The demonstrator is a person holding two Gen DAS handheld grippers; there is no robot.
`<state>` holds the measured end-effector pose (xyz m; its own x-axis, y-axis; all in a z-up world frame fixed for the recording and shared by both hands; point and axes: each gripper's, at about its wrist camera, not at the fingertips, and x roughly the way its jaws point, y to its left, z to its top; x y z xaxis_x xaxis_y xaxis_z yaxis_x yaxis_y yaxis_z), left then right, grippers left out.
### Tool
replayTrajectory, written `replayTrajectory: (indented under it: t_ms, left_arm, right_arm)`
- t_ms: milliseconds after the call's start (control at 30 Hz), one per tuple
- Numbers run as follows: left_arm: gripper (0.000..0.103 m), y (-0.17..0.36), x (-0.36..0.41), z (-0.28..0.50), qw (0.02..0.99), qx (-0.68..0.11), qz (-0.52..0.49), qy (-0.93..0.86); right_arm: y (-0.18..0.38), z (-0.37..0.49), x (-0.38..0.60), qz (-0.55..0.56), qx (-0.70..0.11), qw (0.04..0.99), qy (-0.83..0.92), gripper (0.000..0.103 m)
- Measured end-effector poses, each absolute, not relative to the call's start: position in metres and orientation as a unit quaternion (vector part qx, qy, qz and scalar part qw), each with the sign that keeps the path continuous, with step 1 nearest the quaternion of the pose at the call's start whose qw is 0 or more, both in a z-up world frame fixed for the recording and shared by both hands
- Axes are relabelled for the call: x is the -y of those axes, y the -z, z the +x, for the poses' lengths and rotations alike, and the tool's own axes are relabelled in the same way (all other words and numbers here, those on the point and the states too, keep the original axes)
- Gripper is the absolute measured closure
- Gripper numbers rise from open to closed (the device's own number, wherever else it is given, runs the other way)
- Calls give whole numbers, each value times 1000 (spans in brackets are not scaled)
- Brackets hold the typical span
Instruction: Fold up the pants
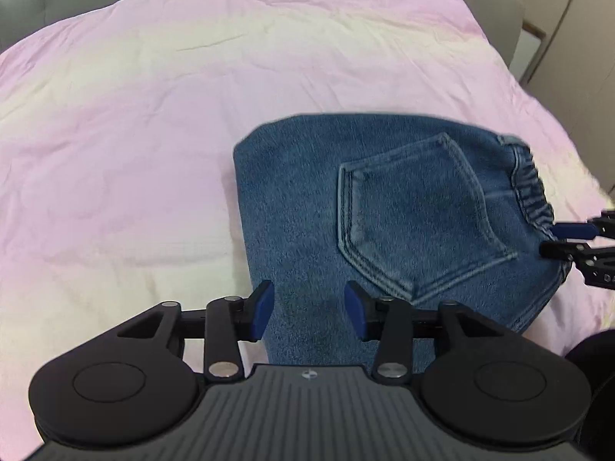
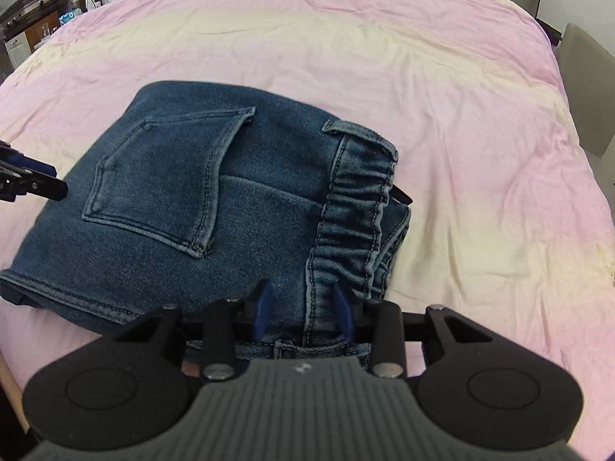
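Pants [image 2: 200,199], folded into a compact denim bundle, lie on the pink bed [image 2: 442,96]. Soft, thick and floppy, they are best taken by the near edge or elastic waistband [image 2: 353,211]. Left gripper [image 1: 309,313] and right gripper [image 2: 303,309] stand parted over the cloth, gripping nothing.

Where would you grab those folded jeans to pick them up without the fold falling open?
Probably at the near edge of the folded jeans, coming from the front. There the stacked layers end together, so one pinch could catch them all. The right gripper already straddles the gathered waistband at that edge; the left gripper could take the plain folded end. The flat top gives nothing to pinch.
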<state>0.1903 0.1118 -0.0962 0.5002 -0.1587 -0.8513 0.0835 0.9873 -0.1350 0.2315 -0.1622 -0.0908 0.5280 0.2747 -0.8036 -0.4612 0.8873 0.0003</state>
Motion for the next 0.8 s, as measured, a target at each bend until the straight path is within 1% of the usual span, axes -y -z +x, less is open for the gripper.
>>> replayTrajectory:
  t_ms: [33, 67, 133, 167, 233, 267, 400, 500, 533, 600, 733, 800]
  left_arm:
    - [45, 95, -116, 192, 868, -490, -51, 68]
    - [42, 94, -121, 193, 870, -484, -67, 67]
    - [35, 94, -128, 198, 871, -478, -96, 66]
    - [34, 95, -131, 201, 870, -477, -110, 66]
    - [32, 101, -139, 209, 864, -478, -143, 69]
    - [29, 106, -142, 215, 857, -483, -162, 73]
    - [28, 131, -158, 227, 829, -503, -232, 76]
    - [27, 148, -165, 233, 811, -519, -255, 82]
    - [25, 151, -166, 234, 809, -520, -261, 85]
    - [23, 157, -168, 236, 802, -521, -276, 95]
    - [15, 170, -169, 242, 790, -531, -287, 104]
    - [15, 176, -172, 244, 782, -535, -300, 112]
  right_arm:
    - [84, 234, 167, -94, -437, 868, -215, 59]
    - [78, 236, 172, -80, -436, 870, -216, 46]
    - [68, 243, 185, -51, -433, 873, -217, 33]
    - [65, 248, 192, -33, -436, 873, -216, 28]
    - [65, 260, 206, 7, -445, 871, -209, 22]
    - [68, 269, 215, 35, -454, 866, -206, 21]
    - [100, 300, 243, 143, -505, 829, -194, 20]
    - [125, 312, 252, 178, -527, 808, -191, 21]
    - [132, 315, 254, 190, -533, 802, -193, 23]
    - [149, 319, 258, 227, -541, 784, -205, 23]
    - [176, 325, 264, 281, -551, 755, -220, 23]
    - [185, 329, 264, 288, -551, 749, -231, 24]
